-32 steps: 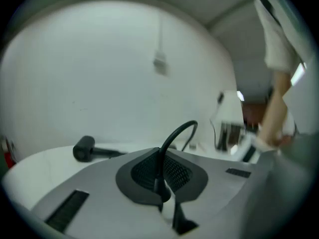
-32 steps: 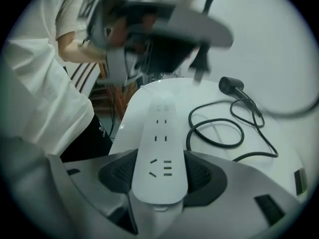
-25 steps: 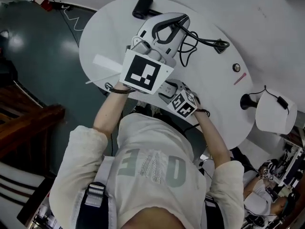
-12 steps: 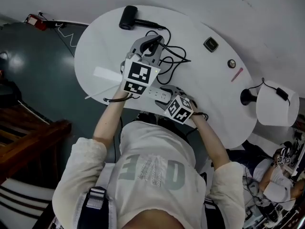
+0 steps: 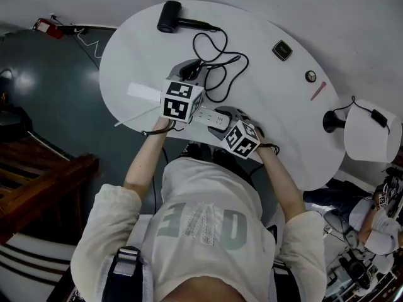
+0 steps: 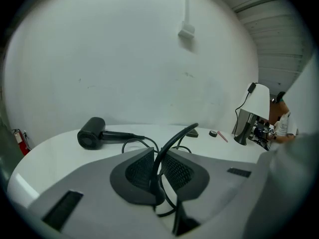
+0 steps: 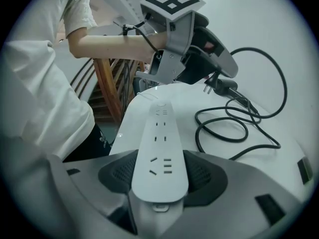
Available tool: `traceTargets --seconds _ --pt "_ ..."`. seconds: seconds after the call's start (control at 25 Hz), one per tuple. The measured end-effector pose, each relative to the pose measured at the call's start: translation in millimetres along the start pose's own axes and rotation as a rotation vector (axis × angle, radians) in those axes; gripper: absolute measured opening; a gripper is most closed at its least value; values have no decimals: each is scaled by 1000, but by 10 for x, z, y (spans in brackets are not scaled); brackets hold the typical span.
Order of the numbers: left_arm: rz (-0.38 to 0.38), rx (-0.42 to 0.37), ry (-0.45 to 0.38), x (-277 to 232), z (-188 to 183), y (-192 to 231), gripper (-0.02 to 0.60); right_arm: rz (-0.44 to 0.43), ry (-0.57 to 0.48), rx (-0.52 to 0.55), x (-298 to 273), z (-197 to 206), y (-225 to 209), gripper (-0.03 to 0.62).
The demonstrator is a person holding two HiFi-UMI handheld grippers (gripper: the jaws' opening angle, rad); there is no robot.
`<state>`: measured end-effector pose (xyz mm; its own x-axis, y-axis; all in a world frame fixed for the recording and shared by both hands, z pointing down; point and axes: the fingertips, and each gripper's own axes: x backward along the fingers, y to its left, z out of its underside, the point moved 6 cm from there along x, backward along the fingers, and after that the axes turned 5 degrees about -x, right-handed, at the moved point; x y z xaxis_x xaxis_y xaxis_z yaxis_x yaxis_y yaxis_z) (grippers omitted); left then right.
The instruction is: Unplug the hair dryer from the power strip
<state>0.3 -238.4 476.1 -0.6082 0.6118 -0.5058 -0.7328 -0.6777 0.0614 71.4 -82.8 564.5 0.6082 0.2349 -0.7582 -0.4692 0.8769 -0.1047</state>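
Hair dryer (image 5: pixel 169 16) was laid on the table (image 5: pixel 277 106) well beyond the power strip (image 7: pixel 159 143), which was clamped between the right gripper's (image 7: pixel 160 176) wide-set jaws, while the dryer's cord (image 6: pixel 167 141), its plug (image 7: pixel 219 86) held clear of that strip, was pinched in the left gripper's (image 6: pixel 158 172) narrow, opening jaws.

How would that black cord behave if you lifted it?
Probably floppy: the cord lies in loose loops on the table. It would likely sag and trail rather than hold shape. The hair dryer at its far end would probably weigh it down.
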Motion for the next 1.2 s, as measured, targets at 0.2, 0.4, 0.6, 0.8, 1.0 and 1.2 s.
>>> traceTargets --seconds 0.2,0.4,0.6,0.8,1.0,1.2 --pt "61 38 21 -34 171 -129 149 3 -3 -3 -7 -15 7 267" --pt "102 71 22 -73 252 -305 273 8 -7 -8 -4 7 9 267" --pt "120 101 -45 92 171 -421 299 16 -2 -9 -6 -2 5 267" --pt "98 114 -64 148 116 -417 299 21 -6 -11 -5 15 14 267" --pt "85 92 -103 200 -90 -340 298 23 -24 -8 -4 9 -1 267" --pt "87 132 -164 331 -392 -345 207 -2 -15 -71 10 -3 44 269"
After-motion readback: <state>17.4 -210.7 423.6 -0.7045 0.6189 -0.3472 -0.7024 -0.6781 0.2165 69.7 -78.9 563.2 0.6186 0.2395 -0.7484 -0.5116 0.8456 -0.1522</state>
